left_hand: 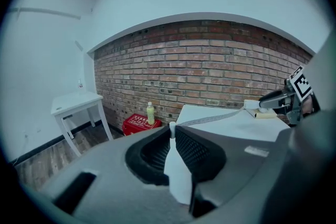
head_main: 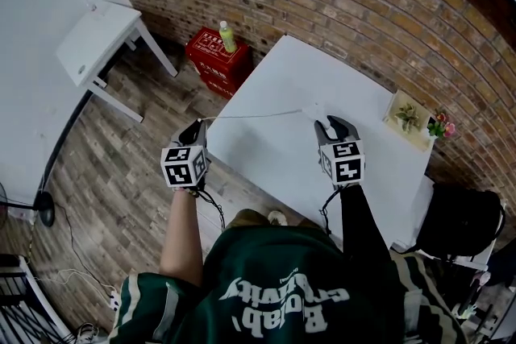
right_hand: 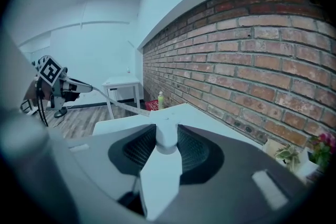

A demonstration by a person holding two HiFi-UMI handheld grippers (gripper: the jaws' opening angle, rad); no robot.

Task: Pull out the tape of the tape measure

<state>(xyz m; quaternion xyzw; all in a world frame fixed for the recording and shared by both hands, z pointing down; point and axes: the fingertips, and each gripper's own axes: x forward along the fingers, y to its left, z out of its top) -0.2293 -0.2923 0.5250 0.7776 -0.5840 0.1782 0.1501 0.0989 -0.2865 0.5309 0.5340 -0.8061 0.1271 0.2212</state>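
Observation:
A thin white tape (head_main: 254,116) stretches level between my two grippers, above the near-left edge of the white table (head_main: 282,76). My left gripper (head_main: 198,125) is off the table's left edge, shut on the tape's end; in the left gripper view the tape (left_hand: 215,118) leaves the closed jaws (left_hand: 171,128) towards the right gripper (left_hand: 270,99). My right gripper (head_main: 326,123) is over the table, shut on the white tape measure case (right_hand: 167,139). From the case the tape (right_hand: 118,104) runs left to the left gripper (right_hand: 79,87).
A red crate (head_main: 218,60) with a green bottle (head_main: 226,36) stands on the floor by the brick wall. A small white side table (head_main: 101,40) is at the left. A tray of plants (head_main: 411,121) sits on the table's far right, with a black chair (head_main: 459,221) beside it.

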